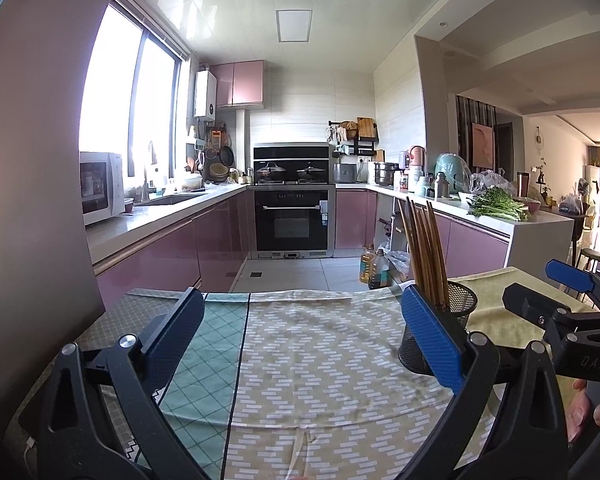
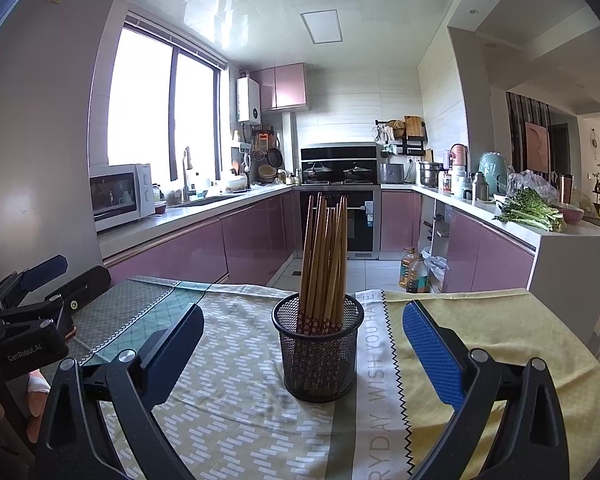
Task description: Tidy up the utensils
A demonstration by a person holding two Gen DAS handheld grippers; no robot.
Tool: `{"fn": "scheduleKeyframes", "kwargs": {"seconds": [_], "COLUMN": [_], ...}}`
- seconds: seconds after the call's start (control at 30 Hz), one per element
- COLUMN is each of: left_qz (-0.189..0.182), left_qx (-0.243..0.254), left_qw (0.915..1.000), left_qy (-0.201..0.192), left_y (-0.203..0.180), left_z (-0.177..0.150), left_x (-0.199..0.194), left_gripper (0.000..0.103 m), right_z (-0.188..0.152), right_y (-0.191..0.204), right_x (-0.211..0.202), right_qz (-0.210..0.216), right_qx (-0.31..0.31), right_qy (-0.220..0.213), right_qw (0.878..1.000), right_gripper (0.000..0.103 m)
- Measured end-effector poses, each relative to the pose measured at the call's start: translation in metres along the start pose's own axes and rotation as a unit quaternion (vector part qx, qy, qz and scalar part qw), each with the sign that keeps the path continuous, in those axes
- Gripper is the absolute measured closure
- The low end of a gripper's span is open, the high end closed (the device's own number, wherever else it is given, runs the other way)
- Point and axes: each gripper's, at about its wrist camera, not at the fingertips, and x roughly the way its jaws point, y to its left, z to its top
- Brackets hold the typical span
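one black mesh holder (image 2: 315, 354) stood on the patterned cloth (image 2: 228, 400), with one bundle of wooden chopsticks (image 2: 325, 256) in it; roughly ten sticks showed, though they overlapped too much for a sure count. two grippers were there, the left gripper (image 1: 300, 340) and the right gripper (image 2: 302, 354), each with two fingers spread apart. two oil bottles (image 2: 413, 274) sat on the floor. one microwave (image 2: 120, 196) and one bunch of greens (image 2: 530, 210) lay on the counters. two lidded pans (image 2: 336, 172) sat on the stove.

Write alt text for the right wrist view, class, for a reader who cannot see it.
A black mesh holder full of upright wooden chopsticks stands on a patterned tablecloth, between the open right gripper fingers. The left gripper and a kitchen lie beyond.
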Motion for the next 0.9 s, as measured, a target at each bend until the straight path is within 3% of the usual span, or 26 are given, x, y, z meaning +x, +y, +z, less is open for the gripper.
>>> {"fn": "scheduleKeyframes", "kwargs": {"seconds": [0.9], "left_qz": [0.006], "left_qx": [-0.001], "left_qw": [0.9999], "left_qy": [0.01], "left_y": [-0.0049], "left_z": [-0.0032], "left_x": [0.0015], "left_gripper": [0.006], "right_z": [0.0016], "right_y": [-0.0006], "right_x": [-0.0038], "right_qz": [-0.018], "right_qx": [-0.006], "right_qy": [-0.017], "right_qw": [1.0], "right_gripper": [0.006]}}
